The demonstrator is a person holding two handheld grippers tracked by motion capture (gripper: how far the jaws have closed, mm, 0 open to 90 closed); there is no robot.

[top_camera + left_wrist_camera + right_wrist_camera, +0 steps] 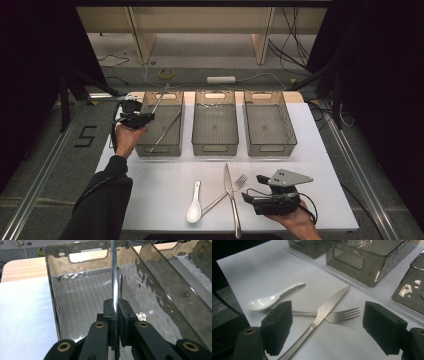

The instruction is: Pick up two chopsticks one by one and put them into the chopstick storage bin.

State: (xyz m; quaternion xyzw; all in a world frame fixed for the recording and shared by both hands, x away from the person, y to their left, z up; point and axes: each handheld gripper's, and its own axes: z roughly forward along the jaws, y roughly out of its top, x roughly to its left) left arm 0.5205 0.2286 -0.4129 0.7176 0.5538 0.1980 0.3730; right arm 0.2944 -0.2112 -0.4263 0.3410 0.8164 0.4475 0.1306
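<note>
On the white table (165, 195), the left gripper (115, 312) is clamping a metal rod (114, 277) over the bin (53, 302); the right gripper (327, 327) is gaping above knife (322, 312) and fork (342, 315).

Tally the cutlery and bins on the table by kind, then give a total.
Bins: 3
Chopsticks: 2, one lying in the left bin, one held over it by the left gripper
Spoon: 1
Knife: 1
Fork: 1
Total: 8
</note>
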